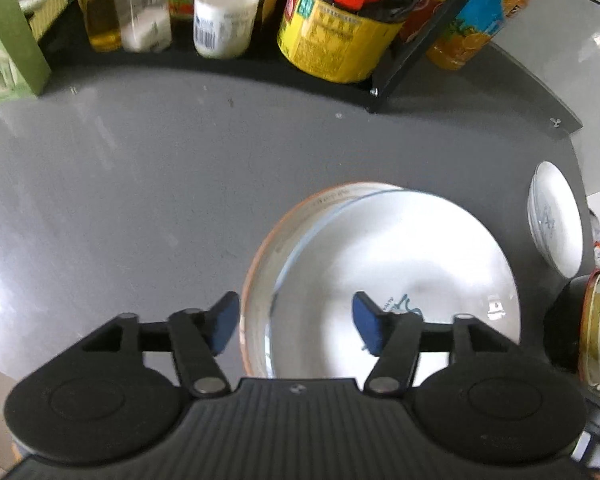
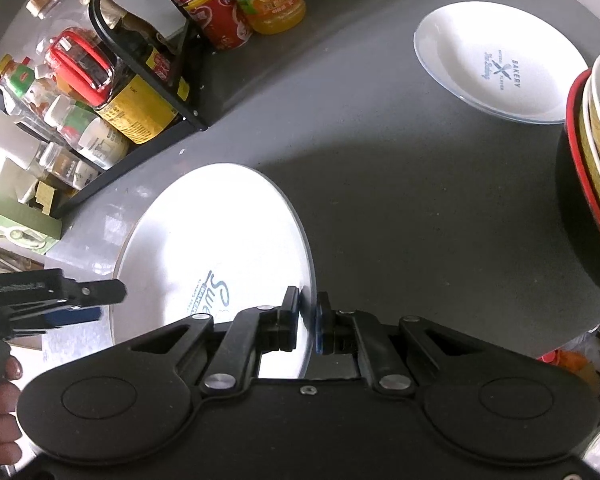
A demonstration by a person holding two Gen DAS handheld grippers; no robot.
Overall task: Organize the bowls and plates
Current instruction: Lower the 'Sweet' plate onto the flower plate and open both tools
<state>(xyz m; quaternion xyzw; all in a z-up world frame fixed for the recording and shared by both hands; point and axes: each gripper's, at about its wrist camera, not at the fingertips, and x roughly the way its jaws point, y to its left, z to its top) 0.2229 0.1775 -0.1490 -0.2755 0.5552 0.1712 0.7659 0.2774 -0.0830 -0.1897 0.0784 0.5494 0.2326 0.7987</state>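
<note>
Right wrist view first, biggest stuff down to smallest. I'm working over a grey table [image 2: 400, 208] with a fair stretch of bare surface in the middle, so room to move isn't bad. Along the back there's a black rack [image 2: 180, 80] crammed with bottles and jars, and that's the edge I'd steer clear of.

Next biggest: the large white plate [image 2: 220, 248] with blue lettering. My right gripper [image 2: 308, 320] is clamped on its near rim, one finger each side of the edge. From the left wrist view it looks like this plate sits tilted over a second, orange-rimmed plate [image 1: 268, 248] underneath, though I can't tell how much they touch.

The other white plate [image 2: 496, 68], the bakery-logo one, lies flat further back on the right, well apart from mine. A stack of bowls [image 2: 592, 160] sits at the right edge, red-rimmed one outermost.

Smallest: my left gripper [image 1: 296, 326] hovers at the near rim of the big plate with its fingers spread wide, holding nothing.

What worries me: it's a thin rim pinch on a glossy plate, so if I swing it quickly it could pivot in the pads and slip out. Heading right, the bowl stack is close enough to clip. Best clear lane I reckon is up the middle toward the bakery plate
</note>
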